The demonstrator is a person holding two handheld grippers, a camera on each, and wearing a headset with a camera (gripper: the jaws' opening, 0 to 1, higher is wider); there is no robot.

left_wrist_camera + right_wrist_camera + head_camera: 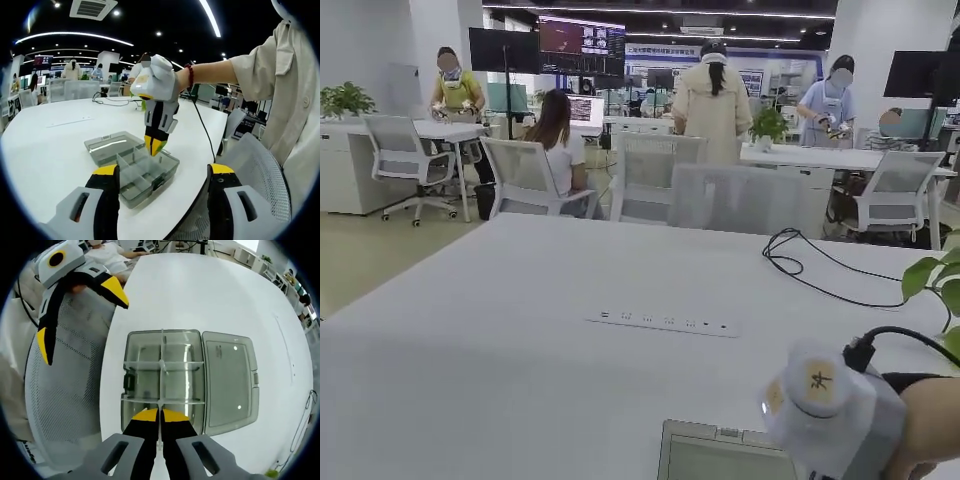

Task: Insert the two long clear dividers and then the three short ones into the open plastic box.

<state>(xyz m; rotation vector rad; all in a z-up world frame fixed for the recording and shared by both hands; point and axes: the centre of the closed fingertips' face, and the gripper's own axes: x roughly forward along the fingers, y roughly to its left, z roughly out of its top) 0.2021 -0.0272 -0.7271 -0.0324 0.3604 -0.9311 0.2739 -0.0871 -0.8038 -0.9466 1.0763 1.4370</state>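
Looking at the box on the white table, I'd say this is mid-insertion. Its lid lies flat open beside it, and a few clear strips already stand inside, making a rough grid.

The right gripper sits over the box's near end. Its jaws are pinched almost together on the edge of a thin clear divider that runs down the middle of the box. Whether that's a long or a short one, I honestly can't tell.

My guess for the next move: press it straight down until it seats in its slots, keeping it upright so it doesn't jam against the crossing strips, then let go.

Pose-wise, the right gripper points straight down into the box, with the person's forearm reaching in level above it. The left gripper hangs off to the side of the box, past the table edge, jaws wide apart and holding nothing.
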